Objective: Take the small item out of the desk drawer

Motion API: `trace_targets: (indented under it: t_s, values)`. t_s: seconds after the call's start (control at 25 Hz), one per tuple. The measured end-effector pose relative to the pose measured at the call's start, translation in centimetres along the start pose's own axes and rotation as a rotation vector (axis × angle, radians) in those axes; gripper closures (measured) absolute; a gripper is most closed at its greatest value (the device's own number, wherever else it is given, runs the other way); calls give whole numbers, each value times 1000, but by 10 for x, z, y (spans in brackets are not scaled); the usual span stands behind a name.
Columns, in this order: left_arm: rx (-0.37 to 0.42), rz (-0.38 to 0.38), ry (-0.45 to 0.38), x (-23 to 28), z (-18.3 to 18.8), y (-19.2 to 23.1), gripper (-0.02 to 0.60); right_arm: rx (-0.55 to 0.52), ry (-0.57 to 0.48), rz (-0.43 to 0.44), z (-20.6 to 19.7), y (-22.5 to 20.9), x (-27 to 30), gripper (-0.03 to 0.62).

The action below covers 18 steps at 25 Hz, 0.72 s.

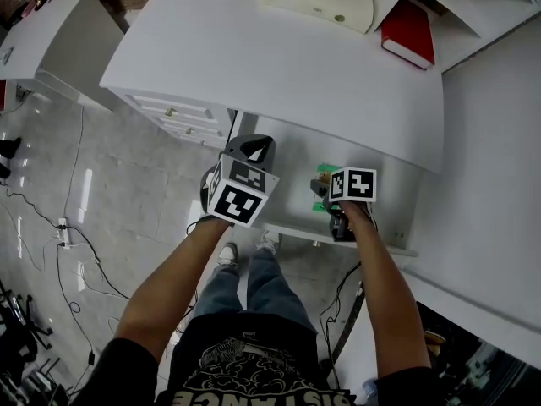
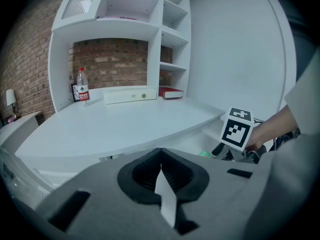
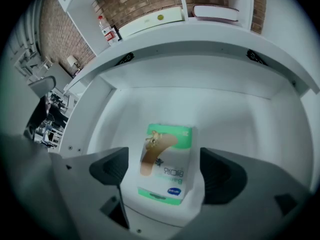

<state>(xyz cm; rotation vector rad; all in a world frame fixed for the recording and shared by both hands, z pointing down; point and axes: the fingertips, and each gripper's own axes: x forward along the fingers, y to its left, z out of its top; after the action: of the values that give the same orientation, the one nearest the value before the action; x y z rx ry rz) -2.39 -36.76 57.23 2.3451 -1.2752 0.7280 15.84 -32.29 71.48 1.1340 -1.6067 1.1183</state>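
Here, a green-and-white plaster box [image 3: 167, 154] lies in the open drawer [image 3: 240, 114].
The box shows a picture of a plaster and a blue logo; its print is too blurred to read. It lies flat between the jaws of the right tool [image 3: 166, 176], which stand wide apart and do not touch it. The left tool [image 2: 161, 181] has its jaws together. On the desk [image 2: 125, 124] stand a red-labelled bottle [image 2: 82, 86] and, lying flat, a red book [image 2: 171, 92].

Shirt [image 1: 254, 369] print partly reads "ISTANCE"; print on box [image 3: 167, 164] and bottle [image 2: 82, 86] is too blurred to read.
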Motion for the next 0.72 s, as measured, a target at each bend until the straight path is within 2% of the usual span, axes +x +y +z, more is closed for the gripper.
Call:
trace_targets:
  t_s: [0.2, 0.4, 0.52, 0.72]
  values:
    - [-20, 18, 9, -1, -3, 5, 574, 22, 17, -26, -3, 0, 12, 154]
    - [-26, 32, 7, -4, -4, 7, 574, 37, 8, -99, -3, -3, 16, 158]
    - [-27, 38, 8, -4, -4, 7, 574, 42, 9, -161, -3, -8, 17, 190]
    - [-29, 56, 8, -11, -5, 12, 574, 47, 35, -167, -4, -8, 17, 192]
